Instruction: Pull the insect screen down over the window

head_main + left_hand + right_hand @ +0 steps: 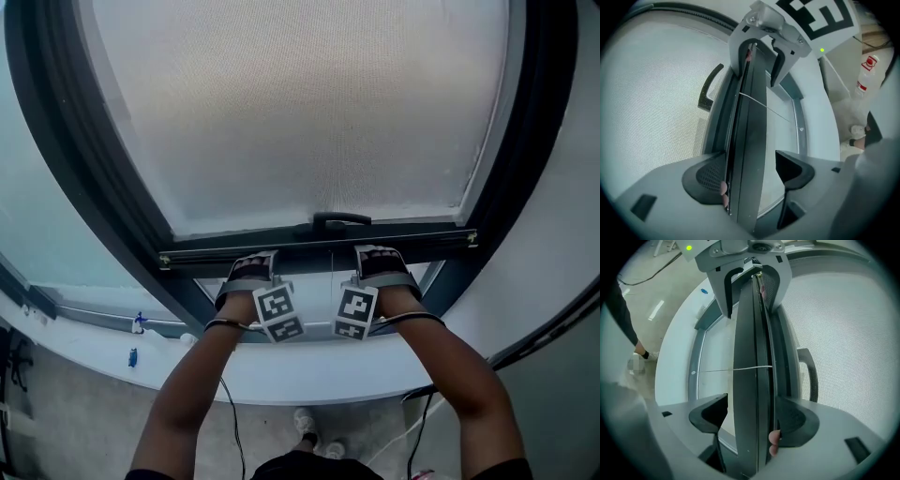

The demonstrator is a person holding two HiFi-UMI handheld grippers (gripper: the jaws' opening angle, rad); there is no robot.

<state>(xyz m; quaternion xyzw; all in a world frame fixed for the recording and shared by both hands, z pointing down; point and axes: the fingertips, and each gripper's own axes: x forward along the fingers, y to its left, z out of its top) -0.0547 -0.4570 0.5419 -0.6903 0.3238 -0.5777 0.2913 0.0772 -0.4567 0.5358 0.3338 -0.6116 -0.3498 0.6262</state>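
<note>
At the foot of the window, the insect screen's bottom bar (319,246) hangs a little above the lower frame, with the mesh (300,103) already covering most of the opening. The left hand-held gripper (752,171) and the right hand-held gripper (752,416) straddle this bar on either side of its central handle (340,221).

Neither gripper is clamped. On each, the pad on the mesh side touches the bar, while the other jaw stands off with a clear gap.

The step in hand looks like the last short stretch of the pull. To do it well, I would close both pairs of jaws firmly on the bar first, since a loose straddle could slip off. Then draw down evenly with both, keeping the bar level so that neither end jams in the dark window frame (103,178). Stay clear of the thin white cord (740,368) crossing the bar, and ease off as the bar meets the sill (281,375).
</note>
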